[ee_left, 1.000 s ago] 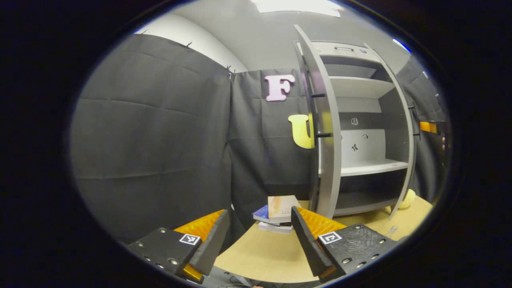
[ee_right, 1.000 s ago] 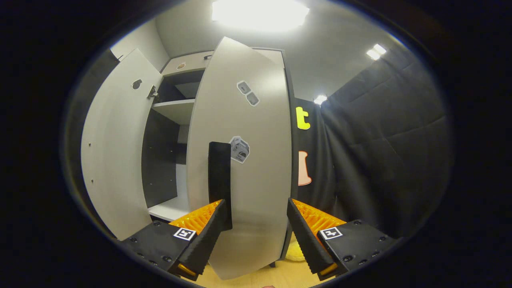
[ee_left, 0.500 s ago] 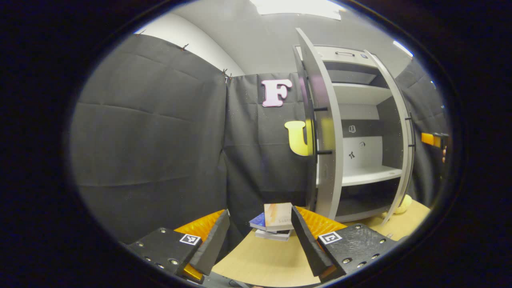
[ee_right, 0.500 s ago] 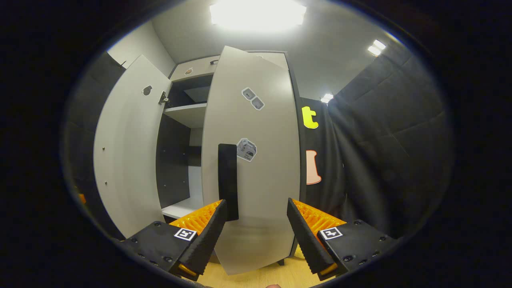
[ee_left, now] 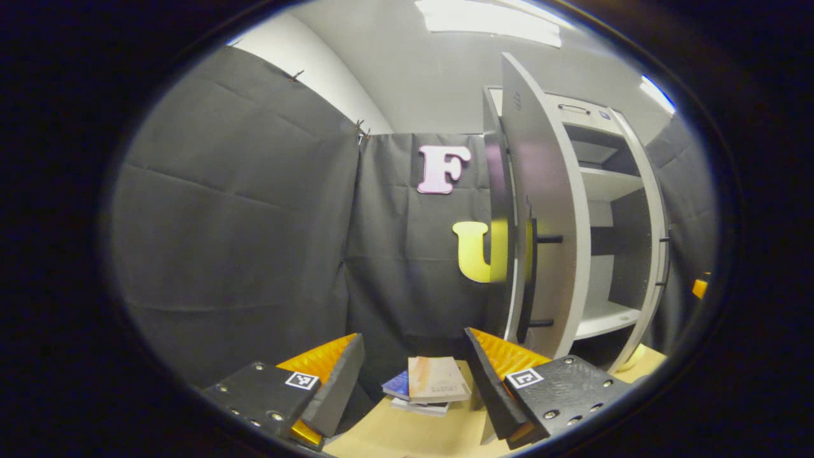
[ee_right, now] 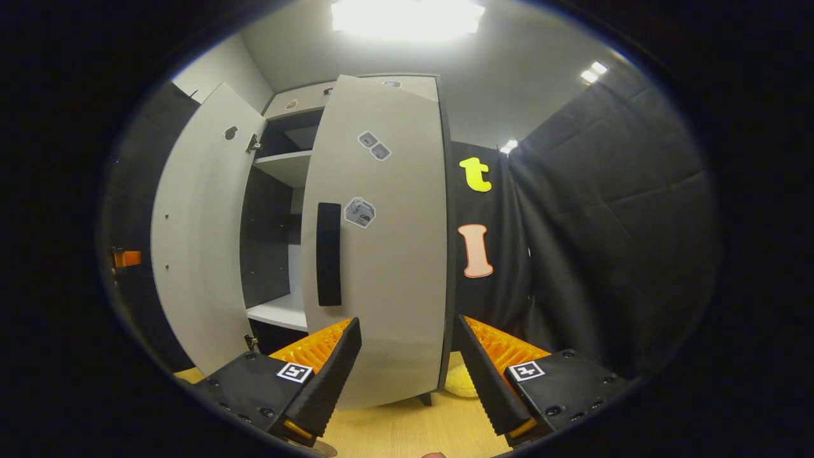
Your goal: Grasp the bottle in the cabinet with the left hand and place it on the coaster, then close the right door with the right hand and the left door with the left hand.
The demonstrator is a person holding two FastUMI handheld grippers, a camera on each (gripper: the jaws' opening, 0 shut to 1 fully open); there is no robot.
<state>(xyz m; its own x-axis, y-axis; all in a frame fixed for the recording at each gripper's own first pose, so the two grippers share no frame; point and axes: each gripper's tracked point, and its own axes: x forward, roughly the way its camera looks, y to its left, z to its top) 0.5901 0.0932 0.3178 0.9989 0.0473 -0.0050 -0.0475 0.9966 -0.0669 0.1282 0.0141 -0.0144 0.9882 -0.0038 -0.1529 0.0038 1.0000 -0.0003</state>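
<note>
Before the nearly closed right door (ee_right: 381,254), the right hand-held gripper (ee_right: 407,372) hangs released, best pressing flat beside the handle (ee_right: 329,253).

Setting: a staged recording booth, not a lived-in home. We list what shows it: black cloth wall (ee_left: 241,210) pinned up in panels on every side; plain white ceiling with flat panel lights (ee_right: 407,16); 1 grey cabinet (ee_right: 375,254) with 2 doors, both ajar, its shelves (ee_left: 604,184) bare where we see them; a light wooden surface (ee_right: 407,432) carrying a small stack of books (ee_left: 426,385); a soft yellow item (ee_right: 459,381) at the cabinet's foot, too hidden to identify.
</note>
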